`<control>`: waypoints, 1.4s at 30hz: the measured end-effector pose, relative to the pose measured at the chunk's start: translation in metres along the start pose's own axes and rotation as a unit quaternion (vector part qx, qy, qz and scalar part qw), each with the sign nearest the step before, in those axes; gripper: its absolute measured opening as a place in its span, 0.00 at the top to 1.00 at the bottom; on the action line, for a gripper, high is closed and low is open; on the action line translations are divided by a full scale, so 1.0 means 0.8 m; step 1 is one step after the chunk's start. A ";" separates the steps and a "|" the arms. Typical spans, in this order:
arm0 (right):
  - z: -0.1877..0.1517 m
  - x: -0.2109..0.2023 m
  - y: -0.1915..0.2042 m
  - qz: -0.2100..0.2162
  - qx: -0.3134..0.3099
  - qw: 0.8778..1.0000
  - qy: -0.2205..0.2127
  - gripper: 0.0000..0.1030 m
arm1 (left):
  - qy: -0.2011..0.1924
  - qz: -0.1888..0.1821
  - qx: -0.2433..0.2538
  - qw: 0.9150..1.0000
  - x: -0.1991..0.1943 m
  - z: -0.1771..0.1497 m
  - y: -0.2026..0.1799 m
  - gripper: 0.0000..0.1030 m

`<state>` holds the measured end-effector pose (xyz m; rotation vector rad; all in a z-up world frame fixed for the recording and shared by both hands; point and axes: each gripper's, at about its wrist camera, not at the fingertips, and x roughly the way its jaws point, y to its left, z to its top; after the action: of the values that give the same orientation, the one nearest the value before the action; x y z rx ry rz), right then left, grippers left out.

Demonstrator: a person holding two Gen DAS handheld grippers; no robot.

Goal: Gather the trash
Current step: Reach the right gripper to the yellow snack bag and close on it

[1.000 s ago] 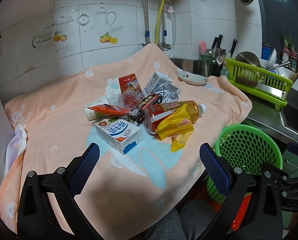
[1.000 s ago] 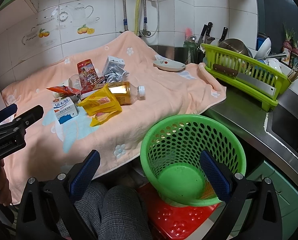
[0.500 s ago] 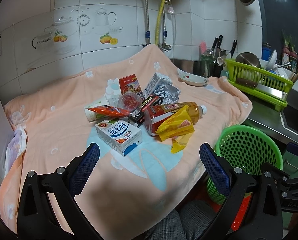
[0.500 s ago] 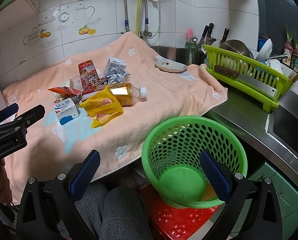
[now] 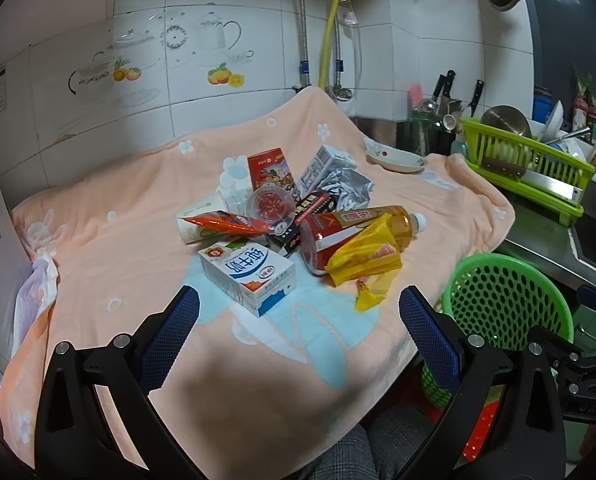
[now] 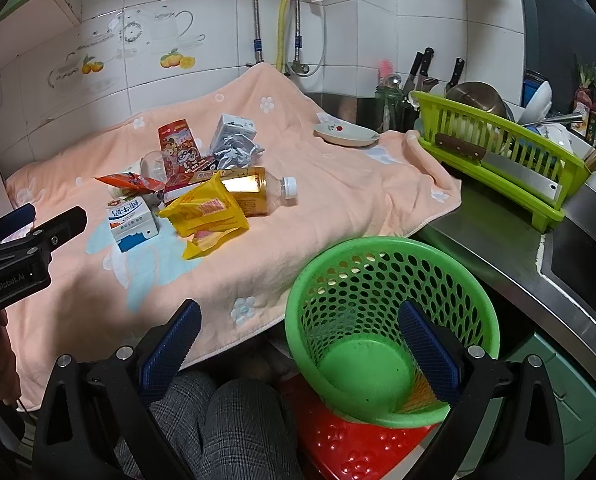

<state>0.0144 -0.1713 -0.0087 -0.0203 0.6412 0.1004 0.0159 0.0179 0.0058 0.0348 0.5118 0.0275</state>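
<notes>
My left gripper [image 5: 298,320] hangs with its jaws wide apart and nothing between them, low over the peach towel [image 5: 110,200]. Directly ahead and just beyond the fingertips lies the white-and-blue milk carton [image 5: 248,274], long axis running near-right to far-left across the jaw line. Behind it sits the heap: yellow foil wrapper [image 5: 364,256], amber plastic bottle [image 5: 362,228]. My right gripper [image 6: 298,334], also spread and empty, faces the green perforated basket [image 6: 390,312]. I judge the left nearer the carton.
</notes>
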 end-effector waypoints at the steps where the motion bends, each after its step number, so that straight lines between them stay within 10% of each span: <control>1: 0.001 0.002 0.001 0.001 -0.003 1.000 -0.001 0.07 | 0.000 0.002 -0.001 1.000 0.002 0.001 0.003 0.05; 42: 0.120 0.201 0.083 0.152 -0.062 0.986 0.029 0.61 | 0.060 0.033 -0.040 0.997 0.098 0.024 0.087 0.06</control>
<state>0.1933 -0.0865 -0.0267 -0.0463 0.6925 0.4365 0.0923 0.0895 -0.0132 -0.0284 0.6298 0.1150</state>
